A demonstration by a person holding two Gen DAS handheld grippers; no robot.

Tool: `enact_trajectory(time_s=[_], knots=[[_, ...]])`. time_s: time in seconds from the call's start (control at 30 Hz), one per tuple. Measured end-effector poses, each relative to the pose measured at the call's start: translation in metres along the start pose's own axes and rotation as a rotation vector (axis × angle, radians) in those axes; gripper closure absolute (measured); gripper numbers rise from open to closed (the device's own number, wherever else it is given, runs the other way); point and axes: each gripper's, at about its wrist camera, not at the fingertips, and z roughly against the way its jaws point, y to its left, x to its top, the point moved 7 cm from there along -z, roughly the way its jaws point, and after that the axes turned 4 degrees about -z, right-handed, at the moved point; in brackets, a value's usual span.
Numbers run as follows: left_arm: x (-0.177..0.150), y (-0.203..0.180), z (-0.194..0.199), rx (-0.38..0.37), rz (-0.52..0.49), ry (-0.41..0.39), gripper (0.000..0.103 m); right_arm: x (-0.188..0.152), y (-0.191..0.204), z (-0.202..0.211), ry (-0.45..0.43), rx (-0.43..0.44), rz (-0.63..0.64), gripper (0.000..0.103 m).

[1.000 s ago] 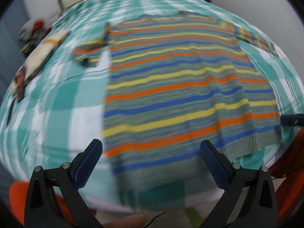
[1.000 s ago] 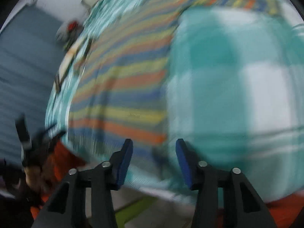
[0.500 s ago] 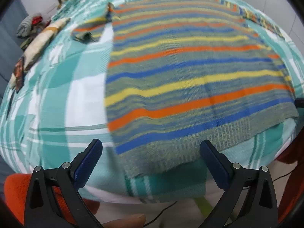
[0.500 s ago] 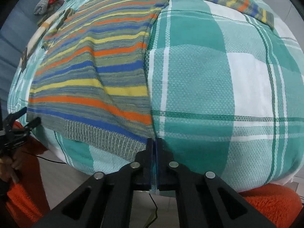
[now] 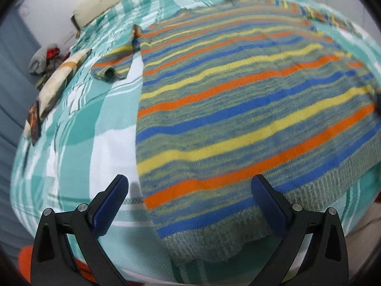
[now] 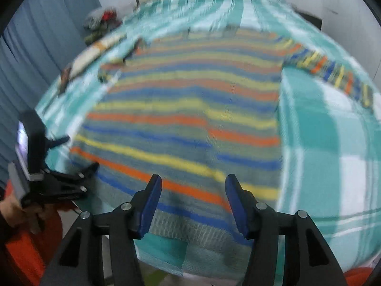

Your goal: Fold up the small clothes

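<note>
Left wrist: sweater (image 5: 238, 119) flat on plaid bed (image 5: 78, 128), hem at near edge. Left gripper (image 5: 190, 202) wide open over hem corner, nothing pinched. Right gripper (image 6: 193, 205) opening above hem, empty (frame blurred). Pillow (image 5: 59, 78) far left.

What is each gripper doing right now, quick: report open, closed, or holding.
Left gripper: open, holding nothing, above the striped sweater hem.
Right gripper: jaws opening, nothing gripped, over the hem.

We saw a bed (image 5: 71, 143) under a teal plaid cover; a striped sweater (image 5: 238, 119) lay flat on it, a pillow (image 5: 59, 78) alongside.
</note>
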Motion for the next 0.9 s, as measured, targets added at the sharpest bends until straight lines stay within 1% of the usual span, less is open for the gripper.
enact_trajectory(time_s=[0.03,0.07,0.1,0.13,0.17,0.2,0.23,0.3,0.33,0.4,0.43,0.47,0.5,0.57,0.6,0.63,0.67,0.7,0.73,0.8,0.83,0.87,0.9], knots=[[-0.002,0.002,-0.002,-0.027,0.027,0.003,0.000,-0.009,-0.002,-0.014,0.049,-0.011,-0.007,0.047],[-0.006,0.005,-0.006,-0.074,0.066,0.024,0.000,-0.018,-0.006,-0.020,0.076,-0.022,-0.014,0.047],[-0.009,0.010,-0.009,-0.132,0.110,0.059,0.000,-0.025,-0.009,-0.022,0.081,-0.030,-0.020,0.047],[-0.011,0.015,-0.009,-0.175,0.142,0.097,0.000,-0.027,-0.009,-0.022,0.071,-0.027,-0.025,0.046],[-0.010,0.021,-0.006,-0.198,0.160,0.120,0.000,-0.026,-0.009,-0.022,0.071,-0.023,-0.028,0.046],[-0.006,0.026,-0.001,-0.204,0.174,0.120,0.002,-0.026,-0.010,-0.022,0.071,-0.022,-0.030,0.046],[0.001,0.036,0.008,-0.210,0.192,0.095,0.002,-0.025,-0.008,-0.024,0.071,-0.019,-0.036,0.046],[0.029,0.069,0.029,-0.204,0.214,-0.020,0.002,-0.025,-0.005,-0.026,0.068,-0.015,-0.048,0.045],[0.051,0.094,0.038,-0.172,0.216,-0.086,0.001,-0.024,-0.002,-0.028,0.065,-0.014,-0.050,0.043],[0.083,0.129,0.038,-0.119,0.199,-0.158,0.001,-0.024,-0.004,-0.026,0.065,-0.010,-0.046,0.041],[0.098,0.144,0.028,-0.093,0.169,-0.161,0.001,-0.022,-0.001,-0.030,0.066,-0.011,-0.044,0.040],[0.110,0.154,0.012,-0.062,0.108,-0.141,0.001,-0.021,-0.001,-0.029,0.068,-0.008,-0.046,0.039],[0.117,0.157,-0.007,-0.041,0.031,-0.106,0.002,-0.027,-0.011,-0.020,0.069,-0.005,-0.048,0.039],[0.118,0.155,-0.048,0.003,-0.153,-0.027,0.010,-0.025,-0.012,-0.021,0.068,0.000,-0.062,0.038],[0.115,0.150,-0.071,0.037,-0.270,0.014,0.019,-0.025,-0.012,-0.022,0.068,0.003,-0.066,0.038],[0.110,0.147,-0.083,0.062,-0.336,0.033,0.021,-0.024,-0.013,-0.022,0.068,0.007,-0.073,0.038],[0.110,0.144,-0.092,0.086,-0.392,0.024,0.021,-0.025,-0.013,-0.022,0.067,0.010,-0.078,0.038],[0.115,0.143,-0.094,0.101,-0.409,-0.013,0.015,-0.025,-0.013,-0.022,0.066,0.012,-0.081,0.038],[0.124,0.145,-0.095,0.132,-0.400,-0.055,0.008,-0.025,-0.013,-0.023,0.065,0.013,-0.083,0.038],[0.135,0.151,-0.096,0.149,-0.373,-0.089,0.008,-0.026,-0.013,-0.023,0.065,0.010,-0.081,0.037],[0.140,0.152,-0.098,0.145,-0.370,-0.102,0.017,-0.028,-0.016,-0.022,0.065,0.008,-0.078,0.035],[0.142,0.150,-0.100,0.117,-0.379,-0.109,0.028,-0.027,-0.014,-0.023,0.067,0.004,-0.073,0.035],[0.140,0.147,-0.103,0.053,-0.383,-0.097,0.070,-0.028,-0.014,-0.024,0.068,0.003,-0.070,0.034]])
